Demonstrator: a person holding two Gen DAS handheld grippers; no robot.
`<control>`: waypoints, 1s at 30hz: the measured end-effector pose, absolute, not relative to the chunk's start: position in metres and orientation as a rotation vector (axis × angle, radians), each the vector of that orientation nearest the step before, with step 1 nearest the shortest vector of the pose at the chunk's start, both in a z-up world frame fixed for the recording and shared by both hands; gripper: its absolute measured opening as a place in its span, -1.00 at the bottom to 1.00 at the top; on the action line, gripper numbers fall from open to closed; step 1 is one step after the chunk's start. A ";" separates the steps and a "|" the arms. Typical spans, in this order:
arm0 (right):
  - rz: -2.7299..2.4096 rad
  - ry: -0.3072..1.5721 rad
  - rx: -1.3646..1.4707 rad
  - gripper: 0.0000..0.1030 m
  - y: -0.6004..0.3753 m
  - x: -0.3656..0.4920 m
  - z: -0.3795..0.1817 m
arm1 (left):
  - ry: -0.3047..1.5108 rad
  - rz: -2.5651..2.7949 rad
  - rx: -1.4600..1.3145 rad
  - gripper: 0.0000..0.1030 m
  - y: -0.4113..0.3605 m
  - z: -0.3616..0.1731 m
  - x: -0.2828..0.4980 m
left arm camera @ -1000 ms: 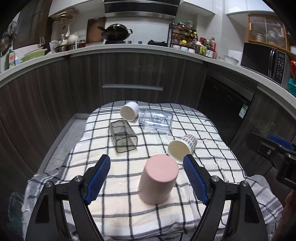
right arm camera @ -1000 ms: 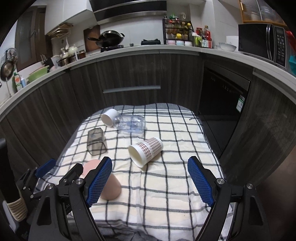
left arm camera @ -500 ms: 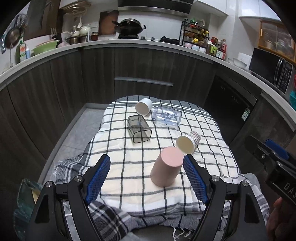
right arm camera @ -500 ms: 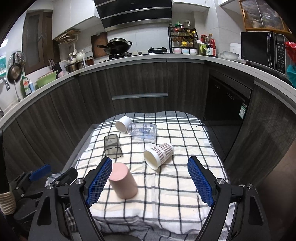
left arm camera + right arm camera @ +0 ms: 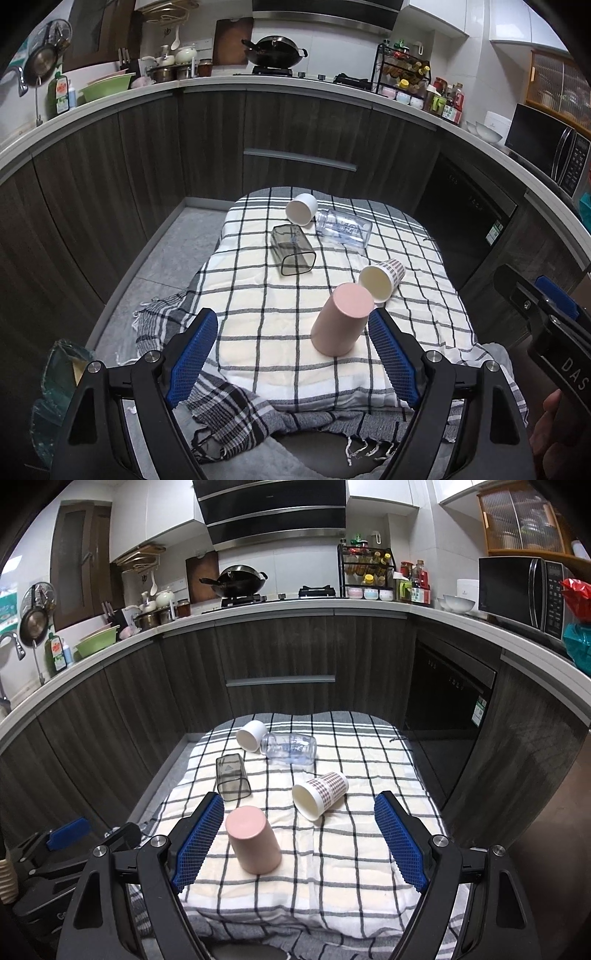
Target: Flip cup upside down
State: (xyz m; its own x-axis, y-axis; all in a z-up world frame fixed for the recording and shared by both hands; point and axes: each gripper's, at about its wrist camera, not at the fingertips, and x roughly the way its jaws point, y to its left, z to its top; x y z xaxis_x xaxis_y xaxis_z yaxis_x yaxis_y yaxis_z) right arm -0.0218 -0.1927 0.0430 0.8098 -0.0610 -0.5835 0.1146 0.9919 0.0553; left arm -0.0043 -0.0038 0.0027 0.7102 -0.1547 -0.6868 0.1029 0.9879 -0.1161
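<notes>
Pink cup (image 5: 342, 318) stands inverted, base up, on the checked cloth (image 5: 258, 317) at lower centre of frame, beyond the left gripper (image 5: 293, 363) near its right-hand pad. Both the left gripper and right gripper (image 5: 300, 843) gape wide, holding nothing.

5 cups (image 5: 341, 318), 1 checked cloth (image 5: 258, 332)

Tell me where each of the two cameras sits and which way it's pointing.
Left wrist: on the left gripper, facing the kitchen counter over the checked cloth; its open blue fingers show, right gripper at the right edge.
Right wrist: on the right gripper, facing likewise; left gripper lower left.
Both show the pink cup upside down.
</notes>
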 end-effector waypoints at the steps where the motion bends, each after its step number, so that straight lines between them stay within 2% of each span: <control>1: -0.094 0.618 0.086 0.62 -0.192 -0.023 0.044 | 0.768 -0.141 -0.065 0.63 -0.003 0.004 -0.005; 9: -0.099 0.606 0.087 0.62 -0.191 -0.026 0.049 | 0.752 -0.137 -0.045 0.64 -0.005 0.011 -0.012; 30: -0.098 0.606 0.086 0.62 -0.191 -0.026 0.048 | 0.744 -0.107 -0.022 0.84 -0.005 0.015 -0.010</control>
